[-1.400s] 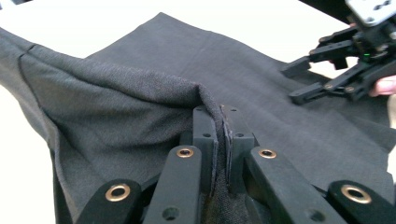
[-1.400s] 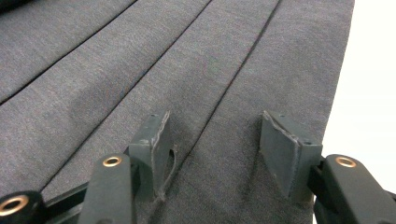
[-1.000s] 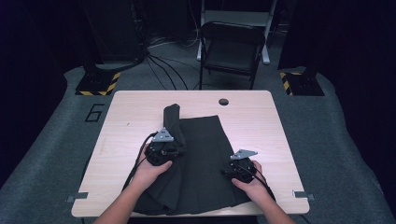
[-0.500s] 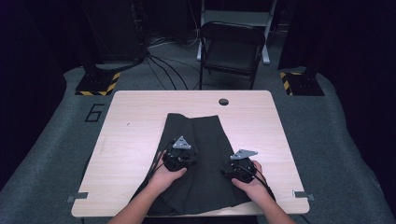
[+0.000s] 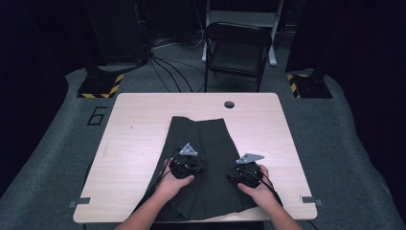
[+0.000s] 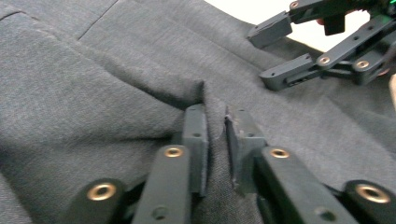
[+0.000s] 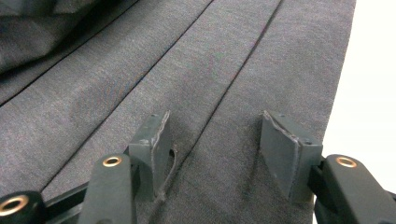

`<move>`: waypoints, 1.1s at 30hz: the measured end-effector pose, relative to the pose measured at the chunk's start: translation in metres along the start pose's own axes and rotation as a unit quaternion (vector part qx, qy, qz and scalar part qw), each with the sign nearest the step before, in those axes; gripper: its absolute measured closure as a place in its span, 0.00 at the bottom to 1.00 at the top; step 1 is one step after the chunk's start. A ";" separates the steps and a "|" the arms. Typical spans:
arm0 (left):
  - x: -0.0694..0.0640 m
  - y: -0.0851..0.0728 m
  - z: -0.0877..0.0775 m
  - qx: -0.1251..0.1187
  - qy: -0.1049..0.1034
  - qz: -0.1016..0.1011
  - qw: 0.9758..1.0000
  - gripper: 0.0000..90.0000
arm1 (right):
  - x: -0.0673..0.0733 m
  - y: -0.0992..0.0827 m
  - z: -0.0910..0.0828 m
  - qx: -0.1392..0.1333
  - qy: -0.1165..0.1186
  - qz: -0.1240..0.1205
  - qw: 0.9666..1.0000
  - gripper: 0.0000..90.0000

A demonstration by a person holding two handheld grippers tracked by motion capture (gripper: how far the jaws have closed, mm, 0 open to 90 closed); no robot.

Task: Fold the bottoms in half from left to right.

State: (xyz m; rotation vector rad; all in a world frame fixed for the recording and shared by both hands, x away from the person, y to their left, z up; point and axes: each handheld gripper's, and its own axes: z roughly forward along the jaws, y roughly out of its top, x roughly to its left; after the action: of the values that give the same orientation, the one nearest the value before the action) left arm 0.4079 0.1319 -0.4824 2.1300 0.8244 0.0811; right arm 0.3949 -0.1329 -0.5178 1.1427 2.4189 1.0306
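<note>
A dark grey pleated skirt lies flat on the pale wooden table. My left gripper rests low on its middle. In the left gripper view its jaws have just been opening and stand a little apart, with a pinched ridge of the skirt still standing between them. My right gripper sits on the skirt near its right edge. Its jaws are wide open, pads down on the cloth, and grip nothing. The right gripper also shows from the left one.
Bare tabletop lies just right of the skirt's edge. A round cable hole is in the table's far side. A black folding chair stands behind the table, with cables on the floor.
My left hand moved right and down, carrying the lifted flap of skirt across; that flap now lies flat on the rest. The right hand has stayed put.
</note>
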 end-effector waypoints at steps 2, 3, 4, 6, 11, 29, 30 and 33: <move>-0.001 0.001 -0.003 -0.005 0.003 0.005 1.000 0.79 | 0.000 0.000 0.000 0.000 0.000 0.000 1.000 0.48; -0.001 0.002 -0.006 -0.009 0.003 0.005 1.000 0.77 | 0.000 0.000 0.000 0.000 0.000 0.000 1.000 0.47; -0.001 0.003 -0.009 -0.012 0.006 0.006 1.000 0.75 | 0.000 0.000 0.000 0.000 0.000 0.000 1.000 0.47; -0.001 0.004 -0.017 -0.017 0.009 0.007 1.000 0.71 | 0.000 0.000 0.000 0.000 0.000 0.000 1.000 0.47; 0.003 0.003 -0.040 -0.024 0.022 0.009 0.999 0.64 | 0.000 0.000 0.000 0.000 0.000 0.000 1.000 0.47; 0.035 -0.037 -0.102 -0.039 0.079 -0.028 0.996 0.60 | 0.000 0.000 0.000 0.000 0.001 0.000 1.000 0.47; 0.038 -0.039 -0.102 -0.041 0.081 -0.029 0.995 0.60 | 0.000 0.000 0.000 0.000 0.001 0.001 1.000 0.47; 0.044 -0.047 -0.100 -0.045 0.084 -0.039 0.995 0.59 | 0.000 0.000 0.000 0.000 0.002 0.002 1.000 0.47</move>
State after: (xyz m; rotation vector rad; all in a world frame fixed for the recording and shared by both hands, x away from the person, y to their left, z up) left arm 0.3845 0.2462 -0.4613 2.0235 0.9817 0.2548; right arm 0.3949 -0.1328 -0.5177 1.1480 2.4198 1.0359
